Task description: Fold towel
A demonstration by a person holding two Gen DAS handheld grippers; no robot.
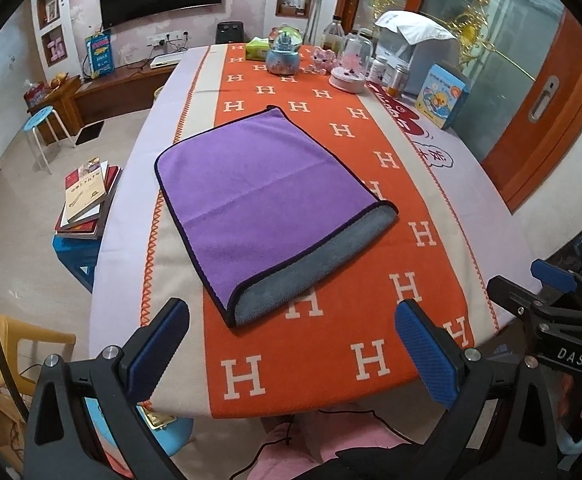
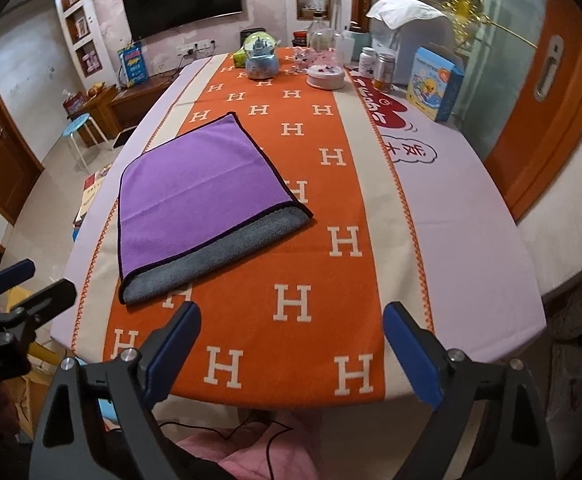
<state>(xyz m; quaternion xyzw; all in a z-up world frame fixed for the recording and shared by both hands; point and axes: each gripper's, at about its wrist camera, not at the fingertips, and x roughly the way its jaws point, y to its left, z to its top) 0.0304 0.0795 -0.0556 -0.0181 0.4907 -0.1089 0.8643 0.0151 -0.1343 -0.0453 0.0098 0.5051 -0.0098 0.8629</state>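
A purple towel (image 1: 259,196) with a grey underside and dark hem lies flat on the orange H-patterned table runner (image 1: 331,344), folded over with a grey strip (image 1: 311,280) showing along its near edge. It also shows in the right wrist view (image 2: 195,196), left of centre. My left gripper (image 1: 291,344) is open and empty, above the table's near edge just short of the towel. My right gripper (image 2: 291,344) is open and empty, to the right of the towel's near corner. The right gripper also shows at the right edge of the left wrist view (image 1: 547,292).
At the far end of the table stand a snow globe (image 1: 285,56), a glass dome (image 1: 353,68), bottles, a tissue pack and a blue box (image 1: 443,96). A stack of books (image 1: 87,196) sits on a blue stool left of the table. A yellow chair (image 1: 23,348) is near left.
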